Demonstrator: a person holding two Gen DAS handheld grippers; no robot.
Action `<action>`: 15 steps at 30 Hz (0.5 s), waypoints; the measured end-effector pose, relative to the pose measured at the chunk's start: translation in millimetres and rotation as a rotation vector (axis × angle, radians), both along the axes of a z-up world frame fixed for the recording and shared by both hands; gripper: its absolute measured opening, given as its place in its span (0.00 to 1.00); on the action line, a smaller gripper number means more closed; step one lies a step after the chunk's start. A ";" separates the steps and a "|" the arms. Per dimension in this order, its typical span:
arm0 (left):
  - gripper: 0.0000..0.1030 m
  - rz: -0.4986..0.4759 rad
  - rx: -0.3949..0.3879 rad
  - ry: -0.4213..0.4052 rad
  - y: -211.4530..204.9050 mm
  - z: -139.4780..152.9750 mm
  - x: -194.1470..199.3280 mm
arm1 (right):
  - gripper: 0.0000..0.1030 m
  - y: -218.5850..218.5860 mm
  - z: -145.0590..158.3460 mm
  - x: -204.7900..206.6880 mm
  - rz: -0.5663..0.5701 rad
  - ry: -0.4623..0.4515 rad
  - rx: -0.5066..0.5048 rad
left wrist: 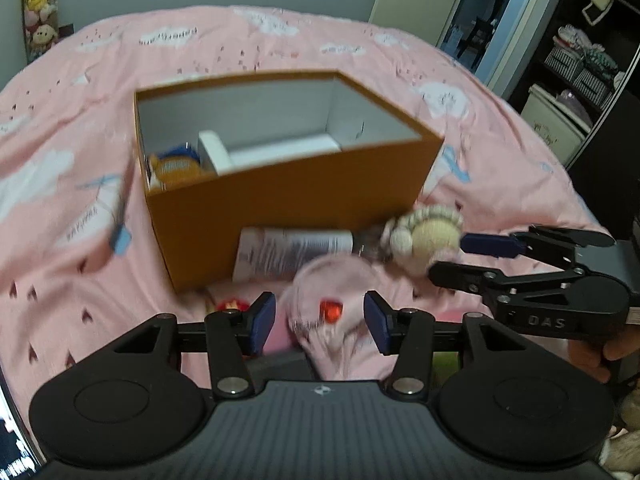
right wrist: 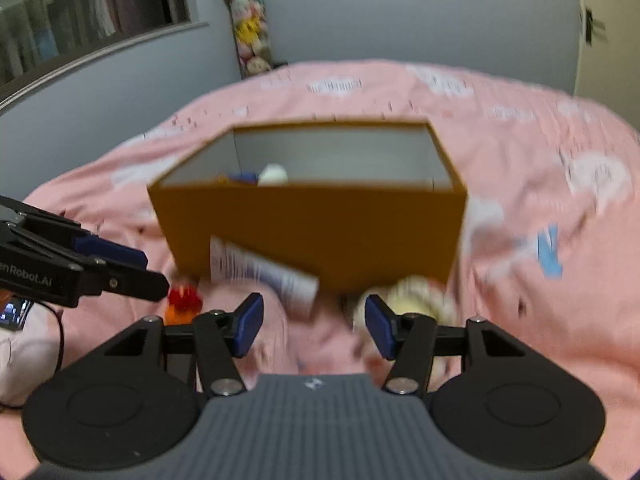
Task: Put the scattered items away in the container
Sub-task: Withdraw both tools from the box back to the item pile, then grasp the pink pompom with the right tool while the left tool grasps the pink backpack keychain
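An open orange cardboard box (left wrist: 288, 204) stands on the pink bed, holding a white carton (left wrist: 216, 152) and an orange-and-blue item (left wrist: 176, 168). Against its near wall lie a white printed tube (left wrist: 292, 252) and a cream plush doll (left wrist: 424, 236). My left gripper (left wrist: 320, 318) is open over a blurred pink item with a red gem (left wrist: 332, 308), which lies between the pads without being pressed. A small red-and-yellow toy (right wrist: 184, 300) sits just left of it. My right gripper (right wrist: 316, 324) is open; the doll (right wrist: 416, 296) lies just beyond its right finger and the tube (right wrist: 268, 276) ahead.
The pink cloud-print bedspread (left wrist: 80, 128) is rumpled around the box. Dark shelves with baskets (left wrist: 580, 68) stand at the right and a column of plush toys (right wrist: 248, 32) hangs on the far wall. A person's hand (left wrist: 596, 356) grips the right tool.
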State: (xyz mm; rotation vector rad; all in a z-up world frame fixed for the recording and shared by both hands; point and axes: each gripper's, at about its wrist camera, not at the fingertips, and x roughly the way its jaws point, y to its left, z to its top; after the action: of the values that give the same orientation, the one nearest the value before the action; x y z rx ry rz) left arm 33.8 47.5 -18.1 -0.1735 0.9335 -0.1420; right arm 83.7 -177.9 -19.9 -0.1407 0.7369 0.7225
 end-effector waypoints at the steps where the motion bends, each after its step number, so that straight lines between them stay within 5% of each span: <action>1: 0.55 0.000 0.000 0.008 -1.8 -3.9 -1.8 | 0.58 -4.6 -4.7 -3.0 -0.014 0.026 -0.001; 15: 0.55 -0.003 0.003 0.050 -18.5 -23.0 -8.4 | 0.65 -39.1 -48.0 -21.2 -0.157 0.217 -0.064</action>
State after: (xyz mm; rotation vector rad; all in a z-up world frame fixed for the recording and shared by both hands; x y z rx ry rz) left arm 25.4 29.0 -41.1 -0.1733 0.9833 -0.1391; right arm 62.5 -217.0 -67.8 -0.0621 0.9683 0.5693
